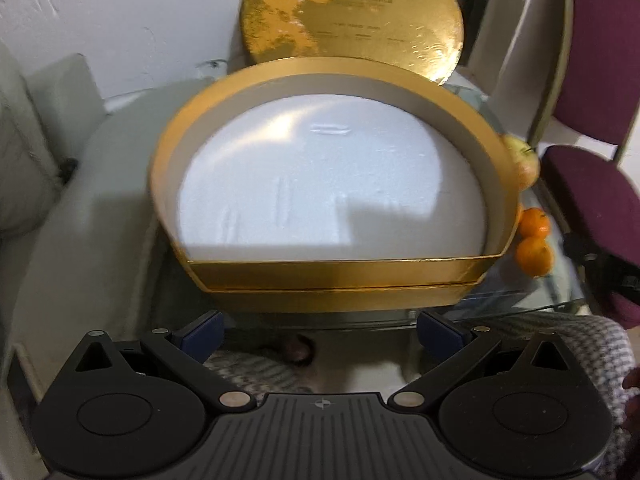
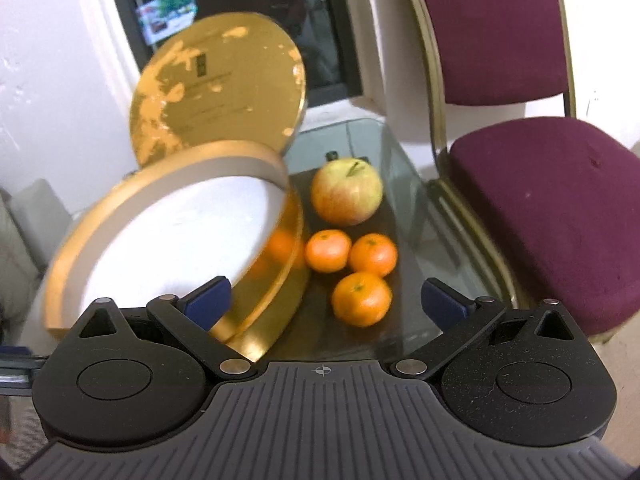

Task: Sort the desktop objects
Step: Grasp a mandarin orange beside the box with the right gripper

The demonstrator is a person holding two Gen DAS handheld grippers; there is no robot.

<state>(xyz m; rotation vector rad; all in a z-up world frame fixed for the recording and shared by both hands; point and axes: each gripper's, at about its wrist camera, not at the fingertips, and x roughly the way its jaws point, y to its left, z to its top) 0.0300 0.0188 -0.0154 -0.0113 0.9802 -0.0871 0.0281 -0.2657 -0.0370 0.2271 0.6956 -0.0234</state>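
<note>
A round gold box (image 1: pixel 332 280) with a white foam floor (image 1: pixel 320 184) sits on a glass table; it also shows in the right wrist view (image 2: pixel 264 312). Its gold lid (image 1: pixel 352 20) leans upright behind it, also seen from the right wrist (image 2: pixel 216 84). An apple (image 2: pixel 346 191) and three mandarins (image 2: pixel 362 299) lie to the right of the box; from the left wrist the apple (image 1: pixel 524 160) and two mandarins (image 1: pixel 534 256) peek out past the rim. My left gripper (image 1: pixel 320 334) is open and empty just before the box's front. My right gripper (image 2: pixel 326 300) is open and empty, close to the nearest mandarin.
A purple padded chair (image 2: pixel 552 200) stands right of the glass table (image 2: pixel 424 216). A white wall and a dark window (image 2: pixel 240 0) lie behind the lid. A pale cushion (image 1: pixel 24 152) is at the left.
</note>
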